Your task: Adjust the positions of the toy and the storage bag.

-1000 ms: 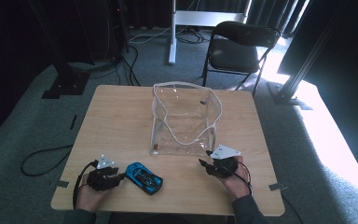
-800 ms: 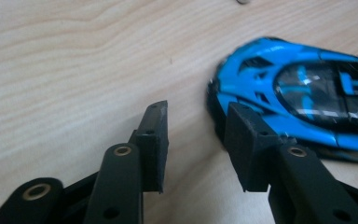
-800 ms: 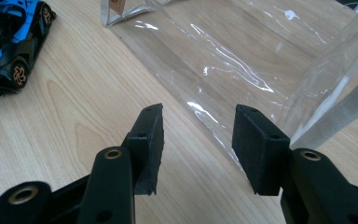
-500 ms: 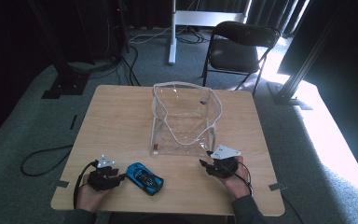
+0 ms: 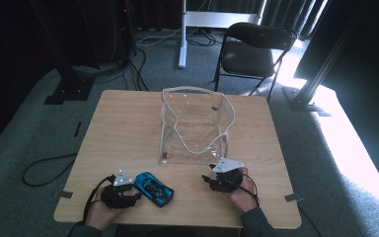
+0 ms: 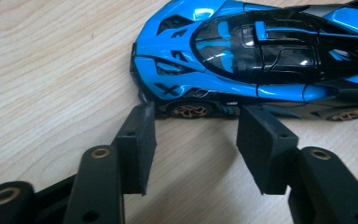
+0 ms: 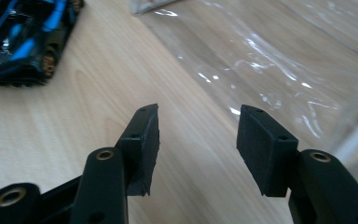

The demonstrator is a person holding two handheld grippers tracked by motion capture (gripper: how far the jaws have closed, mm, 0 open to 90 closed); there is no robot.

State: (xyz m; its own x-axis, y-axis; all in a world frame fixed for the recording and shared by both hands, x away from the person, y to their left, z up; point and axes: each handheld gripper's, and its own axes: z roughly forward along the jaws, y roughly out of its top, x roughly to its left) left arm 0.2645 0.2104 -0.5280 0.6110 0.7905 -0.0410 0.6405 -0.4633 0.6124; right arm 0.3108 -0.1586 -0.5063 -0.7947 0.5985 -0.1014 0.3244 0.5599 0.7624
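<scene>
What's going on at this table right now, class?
A person sits at a wooden table with a gripper in each hand. The left gripper has come up beside a blue toy car; its jaws have just been opening and stand open at the car's side, nothing between them. The right gripper waits with open jaws near a clear plastic bag standing mid-table. The car is not yet picked up.

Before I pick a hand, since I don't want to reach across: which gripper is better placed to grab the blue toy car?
Left. The left gripper sits right beside the blue toy car, its open jaws facing the car's side. The right gripper is farther off, open and empty, near the clear bag.
</scene>
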